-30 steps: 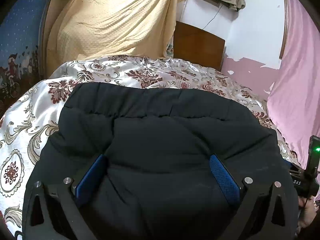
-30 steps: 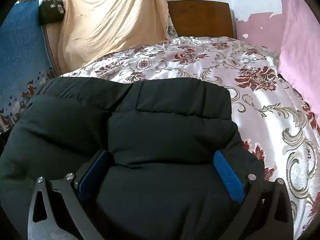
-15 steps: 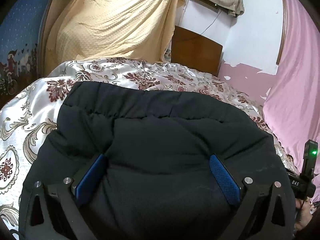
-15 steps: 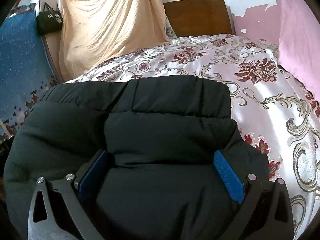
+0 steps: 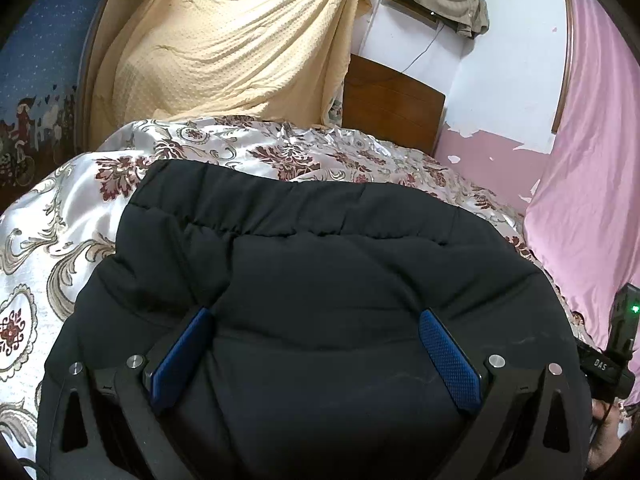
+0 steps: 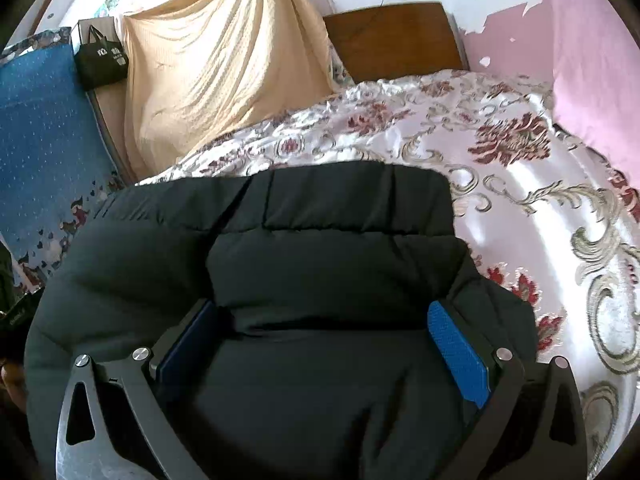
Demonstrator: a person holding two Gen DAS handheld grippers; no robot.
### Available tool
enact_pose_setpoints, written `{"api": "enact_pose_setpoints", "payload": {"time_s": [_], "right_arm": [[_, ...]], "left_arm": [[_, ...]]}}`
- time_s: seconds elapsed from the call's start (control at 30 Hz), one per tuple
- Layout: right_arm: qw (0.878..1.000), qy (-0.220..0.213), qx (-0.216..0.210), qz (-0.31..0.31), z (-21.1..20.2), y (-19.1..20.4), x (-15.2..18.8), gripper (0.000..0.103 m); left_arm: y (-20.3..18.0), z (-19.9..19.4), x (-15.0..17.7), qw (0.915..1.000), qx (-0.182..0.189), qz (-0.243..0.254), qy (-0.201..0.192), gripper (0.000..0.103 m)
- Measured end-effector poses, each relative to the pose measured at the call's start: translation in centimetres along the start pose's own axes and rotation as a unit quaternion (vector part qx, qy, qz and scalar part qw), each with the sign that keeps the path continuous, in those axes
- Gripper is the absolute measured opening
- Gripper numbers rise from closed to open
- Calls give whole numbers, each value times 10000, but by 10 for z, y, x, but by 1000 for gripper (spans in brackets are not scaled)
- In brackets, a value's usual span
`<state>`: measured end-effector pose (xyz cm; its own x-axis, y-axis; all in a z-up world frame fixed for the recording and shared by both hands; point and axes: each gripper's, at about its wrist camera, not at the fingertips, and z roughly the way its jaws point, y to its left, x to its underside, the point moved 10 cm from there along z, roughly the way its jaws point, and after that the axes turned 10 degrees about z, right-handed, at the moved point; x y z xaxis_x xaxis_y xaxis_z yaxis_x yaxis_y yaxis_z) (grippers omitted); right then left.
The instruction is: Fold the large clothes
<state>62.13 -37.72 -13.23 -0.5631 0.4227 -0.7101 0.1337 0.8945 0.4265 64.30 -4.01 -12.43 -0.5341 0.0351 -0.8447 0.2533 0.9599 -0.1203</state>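
A black padded jacket (image 5: 320, 264) lies folded on the floral satin bedspread (image 5: 60, 216). It also fills the lower part of the right wrist view (image 6: 320, 248). My left gripper (image 5: 314, 320) has its jaws wide apart, with the bulky near part of the jacket between the blue pads (image 5: 448, 364). My right gripper (image 6: 324, 312) stands the same way on the jacket's right part, jaws wide, blue pads (image 6: 460, 360) against the padding. Whether the pads squeeze the fabric or only rest around it does not show.
A yellow cloth (image 5: 224, 44) hangs behind the bed beside a wooden headboard (image 5: 392, 104). A pink curtain (image 5: 592, 168) hangs at the right and a blue patterned cloth (image 6: 36, 152) at the left. The other gripper's body (image 5: 616, 344) shows at the right edge.
Both cameras have tilted up and drawn back a little, so more wall and hanging cloth show. The jacket stays between both pairs of fingers and the jaw openings are unchanged.
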Motion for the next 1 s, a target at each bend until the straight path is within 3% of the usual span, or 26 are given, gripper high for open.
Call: {"api": "enact_pose_setpoints", "payload": {"time_s": [0.17, 0.27, 0.37, 0.5, 0.6, 0.77, 0.93, 1.0], "right_arm": [[9928, -735, -566, 758, -51, -21, -12, 102], [9826, -813, -1093, 1265, -67, -37, -24, 102], [9798, -558, -1212, 1488, -72, -54, -34, 102], [9885, -61, -852, 1249, -69, -78, -26, 102], [9828, 343, -1038, 1490, -61, -90, -16, 102], [9808, 1254, -679, 1329, -23, -91, 17, 102], [9712, 1402, -1110, 1572, -13, -93, 22, 102], [9684, 1471, -1328, 1517, -9, -87, 25, 102]], "left_arm": [[13, -19, 3, 9985, 217, -396, 302, 103], [31, -33, 3, 9970, 106, -604, 466, 103], [50, -39, 2, 9961, -13, -649, 600, 103], [80, -43, 6, 9929, -12, -783, 893, 103], [101, -45, 15, 9895, 50, -917, 1117, 103], [109, -38, 48, 9821, 444, -718, 1684, 103], [100, -27, 67, 9756, 1140, -888, 1652, 103], [95, -26, 70, 9771, 1270, -795, 1512, 103]]}}
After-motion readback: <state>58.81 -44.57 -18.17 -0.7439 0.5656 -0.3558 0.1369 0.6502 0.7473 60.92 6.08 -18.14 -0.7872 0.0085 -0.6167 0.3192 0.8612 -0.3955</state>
